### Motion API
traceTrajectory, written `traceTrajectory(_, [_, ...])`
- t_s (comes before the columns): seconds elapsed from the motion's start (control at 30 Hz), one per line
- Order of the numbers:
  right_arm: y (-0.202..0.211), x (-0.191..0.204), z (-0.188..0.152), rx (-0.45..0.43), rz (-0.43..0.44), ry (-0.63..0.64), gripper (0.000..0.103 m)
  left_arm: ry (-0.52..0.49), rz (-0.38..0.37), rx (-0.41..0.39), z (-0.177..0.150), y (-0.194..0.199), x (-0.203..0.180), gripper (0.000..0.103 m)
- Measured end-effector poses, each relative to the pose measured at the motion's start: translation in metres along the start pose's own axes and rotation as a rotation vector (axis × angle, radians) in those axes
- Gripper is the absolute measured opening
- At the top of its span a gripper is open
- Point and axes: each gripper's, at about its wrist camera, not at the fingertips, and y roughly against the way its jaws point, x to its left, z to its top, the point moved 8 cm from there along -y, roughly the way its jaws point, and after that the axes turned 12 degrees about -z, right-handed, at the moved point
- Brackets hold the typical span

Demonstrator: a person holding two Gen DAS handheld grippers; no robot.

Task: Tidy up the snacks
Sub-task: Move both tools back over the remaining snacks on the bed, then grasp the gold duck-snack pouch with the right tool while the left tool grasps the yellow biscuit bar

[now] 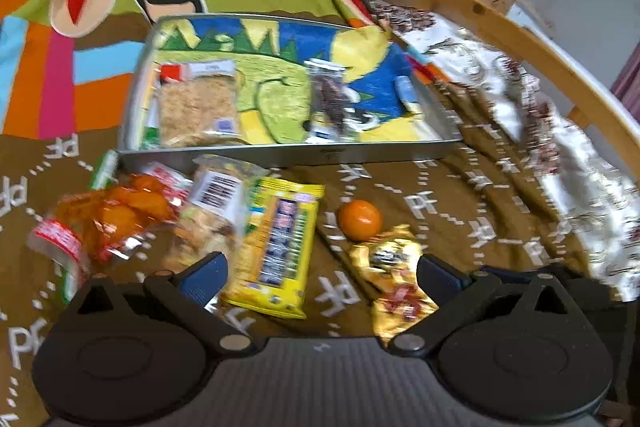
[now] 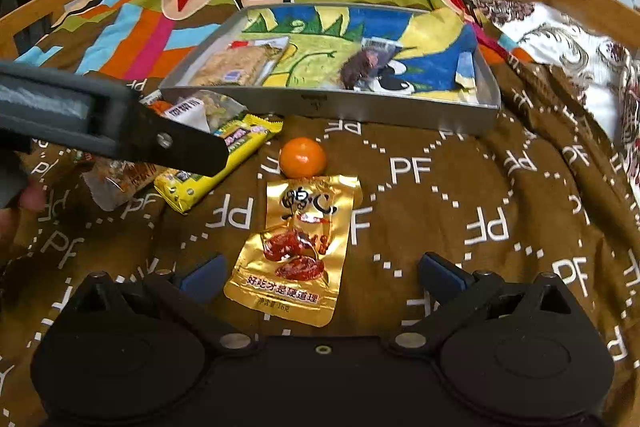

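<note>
Snacks lie on the bed's brown cover [image 2: 460, 187], some loose and some already in the metal tray [image 2: 486, 83], which sits toward the pillow edge. Tray contents, counted: one pale crispy bar pack [image 2: 236, 65] at its left end and one dark snack pack [image 2: 366, 65] near its middle. Loose items in front of the tray, counted: one yellow packet [image 1: 278, 247], one clear barcode bag [image 1: 212, 211], one orange-wrapped bag [image 1: 108, 219], one gold pouch [image 2: 298, 247], one mandarin [image 2: 303, 155].

The gold pouch lies directly ahead of the right gripper [image 2: 320, 273], between its spread fingers, long axis running toward the tray; the right hand is the nearer one. The yellow packet lies likewise ahead of the left gripper [image 1: 320, 273], tilted slightly. Both grippers stand wide open and hold nothing. The mandarin sits just beyond the pouch, touching or nearly touching its top edge.
</note>
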Motion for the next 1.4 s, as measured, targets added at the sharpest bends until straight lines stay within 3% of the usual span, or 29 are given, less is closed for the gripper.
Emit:
traceTrajectory(0.1, [0.0,0.0,0.0,-0.005,0.003,-0.006,0.101,-0.011,-0.053,-0.015,0.0,0.001,-0.006,0.102])
traceTrajectory(0.33, [-0.008,0.01,-0.002,-0.019,0.028,0.025,0.09,0.056,-0.008,0.066,-0.009,-0.019,0.017,0.102])
traceTrajectory(0.53, [-0.015,0.02,0.002,-0.045,0.043,0.037,0.078,-0.004,-0.024,0.042,0.002,-0.029,0.018,0.102])
traceTrajectory(0.67, [-0.022,0.017,0.004,-0.045,0.007,0.04,0.063,-0.098,0.018,0.058,0.006,-0.038,0.018,0.092])
traceTrajectory(0.87, [-0.016,0.004,0.005,-0.047,-0.111,0.075,0.062,-0.125,0.041,0.093,0.007,-0.044,0.02,0.087])
traceTrajectory(1.07, [-0.007,-0.007,0.001,-0.03,-0.155,0.069,0.062,-0.139,0.028,0.124,0.009,-0.057,0.016,0.102])
traceTrajectory(1.23, [-0.006,-0.015,-0.004,0.006,-0.146,0.027,0.062,-0.155,0.036,0.126,0.009,-0.063,0.017,0.102])
traceTrajectory(1.4, [-0.004,-0.014,-0.002,-0.003,-0.141,0.02,0.062,-0.134,-0.009,0.137,0.003,-0.057,0.011,0.101])
